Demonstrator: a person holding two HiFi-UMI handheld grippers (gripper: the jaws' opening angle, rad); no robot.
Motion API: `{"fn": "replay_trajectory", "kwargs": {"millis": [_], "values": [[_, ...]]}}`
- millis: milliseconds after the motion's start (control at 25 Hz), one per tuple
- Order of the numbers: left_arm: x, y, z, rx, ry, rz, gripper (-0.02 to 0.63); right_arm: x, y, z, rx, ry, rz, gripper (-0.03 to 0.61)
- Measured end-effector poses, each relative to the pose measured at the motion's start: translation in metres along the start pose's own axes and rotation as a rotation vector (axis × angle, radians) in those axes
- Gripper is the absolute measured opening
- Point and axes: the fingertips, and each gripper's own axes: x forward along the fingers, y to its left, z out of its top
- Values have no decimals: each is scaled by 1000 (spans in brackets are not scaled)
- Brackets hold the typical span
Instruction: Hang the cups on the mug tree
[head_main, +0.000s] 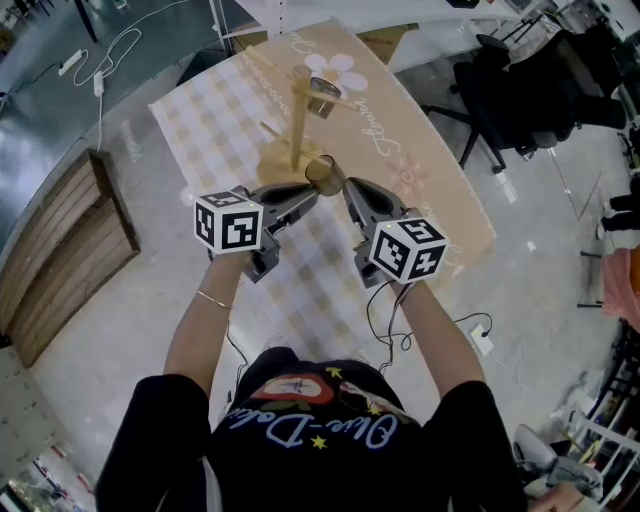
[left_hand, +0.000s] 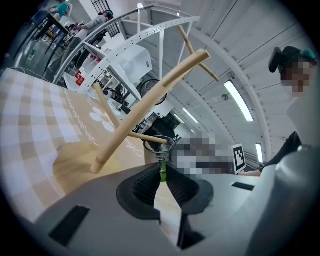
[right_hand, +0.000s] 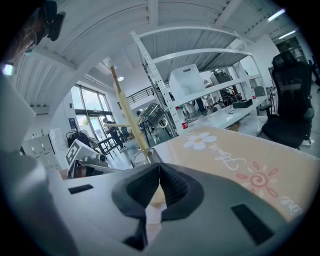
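Tinted glass cup (head_main: 325, 176) sits above the table's (head_main: 430, 170) middle, beside the mug tree's (head_main: 298, 110) base. Only your left gripper (head_main: 311, 193) view shows its jaws clamped on the cup's green handle (left_hand: 162, 171). Your right gripper (head_main: 348, 186) is closed and empty, its tips beside the rim. Only the head view shows a second cup (head_main: 325, 92) on a peg.

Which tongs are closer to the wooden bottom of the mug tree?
Left. The left tongs, shut on the green handle of the cup, are right by the base. The right tongs are past the cup, farther away.
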Motion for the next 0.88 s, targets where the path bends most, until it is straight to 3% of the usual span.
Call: {"fn": "replay_trajectory", "kwargs": {"millis": [880], "values": [[-3, 2, 4, -167, -88, -56, 48, 3, 5, 9, -16, 0, -7, 9]]}}
